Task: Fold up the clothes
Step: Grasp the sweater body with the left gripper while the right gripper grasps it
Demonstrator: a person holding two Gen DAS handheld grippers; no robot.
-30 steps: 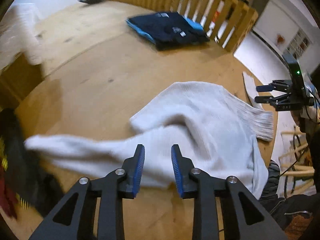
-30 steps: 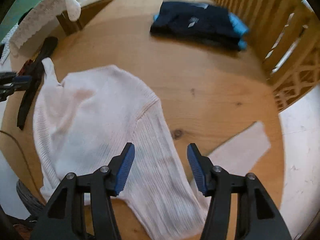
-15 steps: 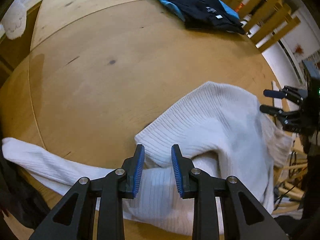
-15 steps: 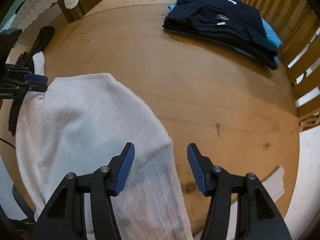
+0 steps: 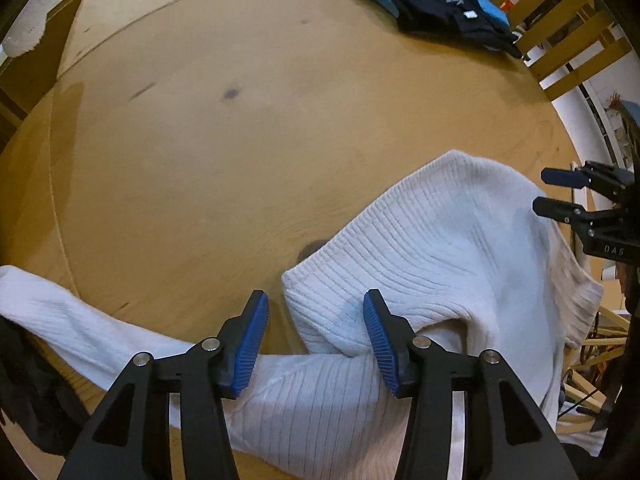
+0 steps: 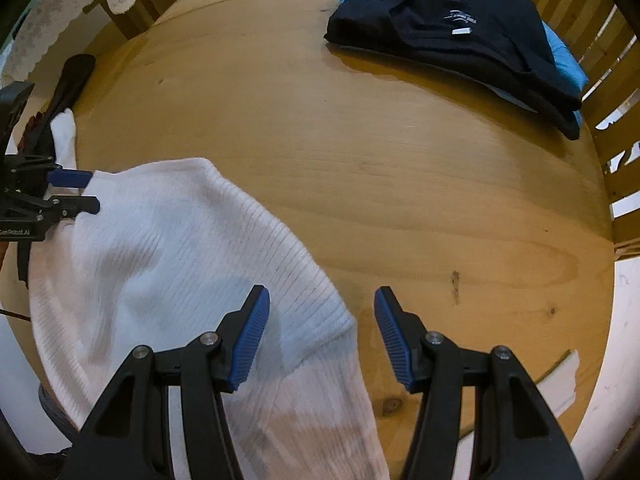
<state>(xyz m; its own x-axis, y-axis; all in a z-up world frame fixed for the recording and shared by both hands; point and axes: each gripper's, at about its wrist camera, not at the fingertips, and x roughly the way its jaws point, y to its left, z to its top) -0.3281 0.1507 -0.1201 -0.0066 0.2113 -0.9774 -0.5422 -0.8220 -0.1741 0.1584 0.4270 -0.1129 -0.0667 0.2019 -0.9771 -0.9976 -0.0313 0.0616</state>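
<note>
A white ribbed sweater [image 5: 440, 248] lies crumpled on the near part of the round wooden table [image 5: 240, 140], one sleeve [image 5: 80, 320] trailing left over the edge. My left gripper [image 5: 314, 320] points down over a folded corner of the sweater. Its jaws are opening, the corner lies between them, and the pads do not press it. My right gripper [image 6: 320, 312] is open above the sweater's [image 6: 160, 248] right edge, with cloth under its left finger and bare wood under the right. Each gripper shows in the other's view: right [image 5: 546, 191], left [image 6: 90, 191].
A folded pile of dark navy clothes on something blue [image 6: 452, 32] sits at the table's far side by a wooden slat railing [image 6: 612, 120]. Dark clothing [image 5: 24, 400] hangs off the left edge. A white lace cloth [image 6: 48, 20] lies beyond the table.
My left gripper has come down closer to the sweater's folded corner and its jaws have spread wider. My right gripper has shifted along the sweater's edge and dropped a little, its jaws unchanged.
</note>
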